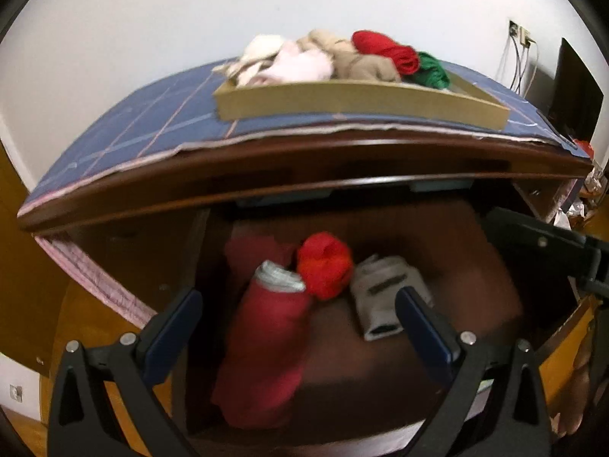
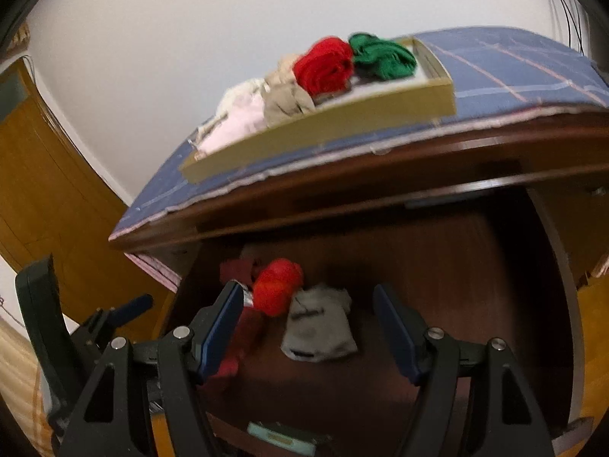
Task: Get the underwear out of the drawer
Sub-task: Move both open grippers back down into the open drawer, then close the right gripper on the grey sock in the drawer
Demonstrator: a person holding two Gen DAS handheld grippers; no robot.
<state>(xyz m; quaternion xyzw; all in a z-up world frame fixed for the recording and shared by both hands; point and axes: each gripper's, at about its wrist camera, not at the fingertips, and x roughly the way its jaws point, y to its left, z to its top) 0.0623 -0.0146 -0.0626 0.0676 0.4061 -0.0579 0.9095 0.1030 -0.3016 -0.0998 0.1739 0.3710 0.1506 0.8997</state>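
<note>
The dark wooden drawer (image 1: pixel 437 236) (image 2: pixel 437 266) stands pulled out below the dresser top. Inside lie a dark red rolled garment with a grey waistband (image 1: pixel 262 346) (image 2: pixel 243 335), a bright red bundle (image 1: pixel 323 268) (image 2: pixel 276 285) and a grey folded pair of underwear (image 1: pixel 380 297) (image 2: pixel 318 327). My left gripper (image 1: pixel 298 312) hovers open above the drawer, its fingers either side of the dark red roll and the grey pair. My right gripper (image 2: pixel 308 312) is open too, above the red bundle and the grey pair, holding nothing.
On the blue checked cloth (image 1: pixel 152 122) (image 2: pixel 514 61) covering the dresser top sits a shallow cardboard tray (image 1: pixel 342 99) (image 2: pixel 342 122) with cream, pink, beige, red and green garments. Wooden door panels (image 2: pixel 49 175) stand at left. A dark screen (image 1: pixel 574 87) and cables are at right.
</note>
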